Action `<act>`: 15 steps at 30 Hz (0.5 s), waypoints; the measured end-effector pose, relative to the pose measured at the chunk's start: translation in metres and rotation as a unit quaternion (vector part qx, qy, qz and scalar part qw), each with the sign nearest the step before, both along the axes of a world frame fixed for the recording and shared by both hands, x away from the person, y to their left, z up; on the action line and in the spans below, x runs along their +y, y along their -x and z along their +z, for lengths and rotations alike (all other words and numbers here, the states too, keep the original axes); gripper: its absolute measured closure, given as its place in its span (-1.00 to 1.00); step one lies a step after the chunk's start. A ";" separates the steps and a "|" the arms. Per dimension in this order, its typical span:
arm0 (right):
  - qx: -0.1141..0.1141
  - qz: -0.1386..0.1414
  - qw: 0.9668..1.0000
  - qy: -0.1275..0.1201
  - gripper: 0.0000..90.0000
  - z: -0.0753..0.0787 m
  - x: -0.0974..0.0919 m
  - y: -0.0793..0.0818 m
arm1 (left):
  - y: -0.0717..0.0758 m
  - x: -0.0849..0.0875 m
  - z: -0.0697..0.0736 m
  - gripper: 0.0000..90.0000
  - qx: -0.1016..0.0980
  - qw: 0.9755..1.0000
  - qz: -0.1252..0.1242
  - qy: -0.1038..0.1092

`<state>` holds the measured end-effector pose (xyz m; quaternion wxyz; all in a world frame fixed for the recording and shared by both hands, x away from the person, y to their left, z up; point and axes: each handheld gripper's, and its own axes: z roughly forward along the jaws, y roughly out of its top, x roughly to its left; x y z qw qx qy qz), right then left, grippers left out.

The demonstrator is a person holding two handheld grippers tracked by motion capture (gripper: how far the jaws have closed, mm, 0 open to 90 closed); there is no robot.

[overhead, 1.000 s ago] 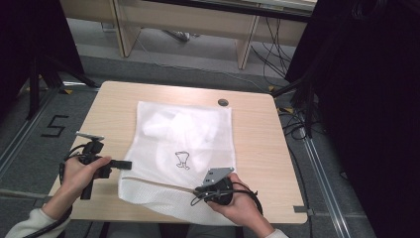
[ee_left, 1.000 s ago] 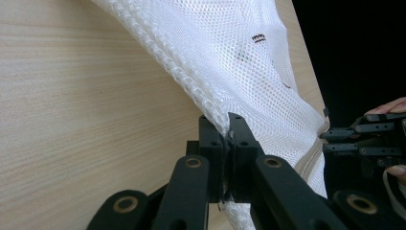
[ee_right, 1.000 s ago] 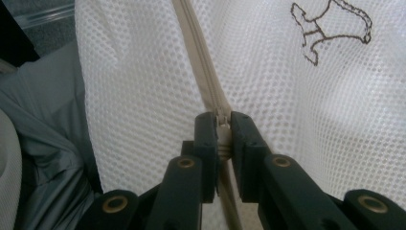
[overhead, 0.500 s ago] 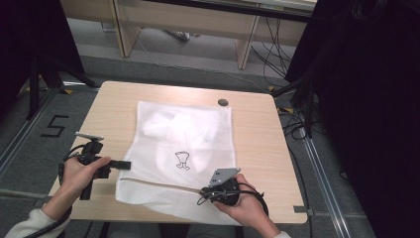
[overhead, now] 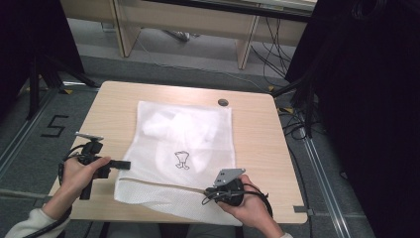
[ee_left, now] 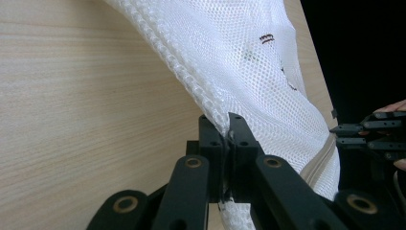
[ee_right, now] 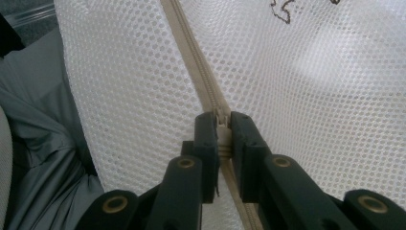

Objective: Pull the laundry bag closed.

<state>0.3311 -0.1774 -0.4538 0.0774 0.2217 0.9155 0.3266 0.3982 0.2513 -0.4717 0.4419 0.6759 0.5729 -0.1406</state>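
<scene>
In the high view, a white mesh bag (overhead: 183,148) lies flat in the middle of the wooden table (overhead: 257,139), its near edge hanging slightly over the table's 6 o'clock side. A small dark print (overhead: 182,160) marks the bag near its centre. The left hand-held gripper (overhead: 124,164) meets the bag's edge at 9 o'clock; the right hand-held gripper (overhead: 218,189) sits on the bag's near corner at about 5 o'clock. A round dark grommet (overhead: 223,102) is set in the table at 12 o'clock.

In the left gripper view, the left hand-held gripper (ee_left: 228,129) is clamped on the folded edge of the mesh bag (ee_left: 249,62).

In the right gripper view, the right hand-held gripper (ee_right: 221,125) is closed on the beige zipper (ee_right: 191,52), pinching its slider.
</scene>
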 end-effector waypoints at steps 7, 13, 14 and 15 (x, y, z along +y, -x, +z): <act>0.003 0.003 1.000 -0.005 0.84 -0.001 0.000 0.000 | 0.000 0.001 0.000 0.92 0.000 1.000 -0.001 0.002; 0.008 0.002 1.000 0.000 0.84 -0.001 -0.004 0.000 | 0.000 0.001 0.000 0.92 -0.001 1.000 -0.001 0.001; 0.010 -0.001 1.000 0.002 0.84 -0.001 -0.004 0.001 | 0.000 0.001 0.000 0.92 0.000 1.000 -0.001 0.001; 0.009 -0.008 1.000 -0.001 0.84 -0.002 -0.004 0.001 | 0.000 0.001 0.000 0.92 0.000 1.000 -0.001 0.002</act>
